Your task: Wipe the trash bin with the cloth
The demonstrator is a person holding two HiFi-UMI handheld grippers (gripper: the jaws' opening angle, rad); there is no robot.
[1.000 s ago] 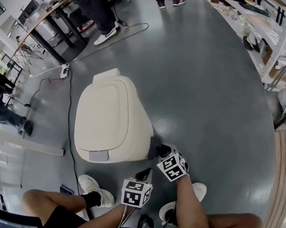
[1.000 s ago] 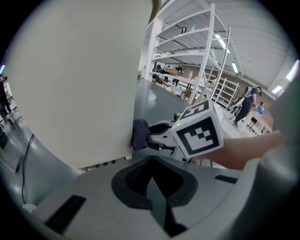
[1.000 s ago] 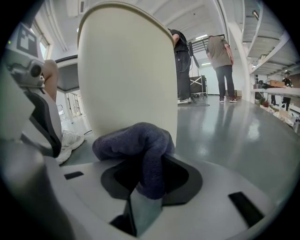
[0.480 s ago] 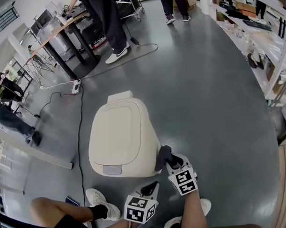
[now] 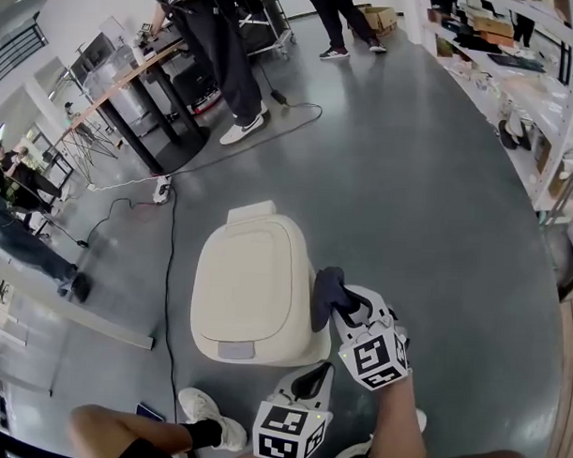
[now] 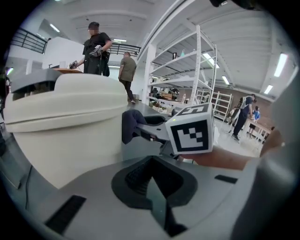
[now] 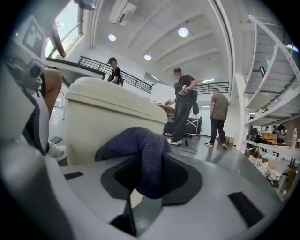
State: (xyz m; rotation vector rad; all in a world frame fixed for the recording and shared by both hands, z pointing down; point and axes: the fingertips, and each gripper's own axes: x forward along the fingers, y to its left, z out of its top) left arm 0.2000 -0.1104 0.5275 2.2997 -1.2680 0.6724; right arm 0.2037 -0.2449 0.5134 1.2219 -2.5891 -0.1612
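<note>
Wiping looks underway: your right gripper (image 5: 343,308) is clamped on the dark cloth (image 5: 326,288), at the trash bin (image 5: 251,293)'s right side, frame center. Left gripper (image 5: 308,377), lower center, has jaws together w/ nothing held. Lid, front & far sides prob. still to do.

Part of bin (image 5: 251,293) side hidden behind cloth (image 5: 328,289); bystander (image 5: 224,57) cut off at top edge.
</note>
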